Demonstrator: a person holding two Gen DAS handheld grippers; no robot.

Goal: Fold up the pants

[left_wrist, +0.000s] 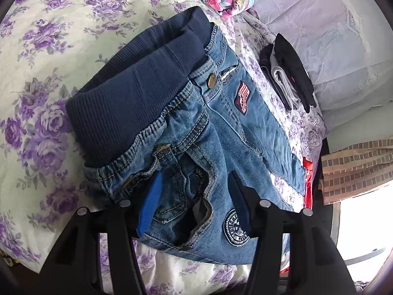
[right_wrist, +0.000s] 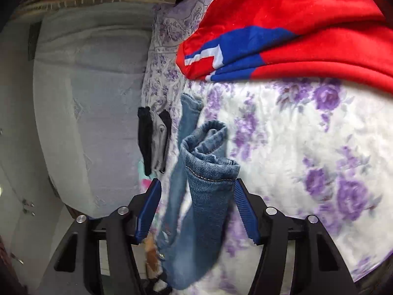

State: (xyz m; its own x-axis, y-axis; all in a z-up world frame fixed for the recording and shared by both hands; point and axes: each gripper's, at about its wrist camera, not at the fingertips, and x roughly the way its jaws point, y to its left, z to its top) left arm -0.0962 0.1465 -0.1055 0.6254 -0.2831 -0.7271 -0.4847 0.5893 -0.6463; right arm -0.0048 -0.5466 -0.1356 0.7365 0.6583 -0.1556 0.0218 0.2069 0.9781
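Clearly the folding has barely begun: the jeans (left_wrist: 186, 132) lie spread on the floral bed (left_wrist: 49, 36), ribbed waistband (left_wrist: 137, 81) toward its middle, legs running off toward the bed's far edge by a small stack of dark folded clothes (left_wrist: 287, 73). The left hand-held gripper (left_wrist: 194, 196) stands part open over the pocket area, pads not pressing. The right hand-held gripper (right_wrist: 196, 206) is likewise part open around a leg cuff (right_wrist: 211, 162), gripping nothing firmly. Red clothing (right_wrist: 294, 24) lies nearby. Every fold seems still to do
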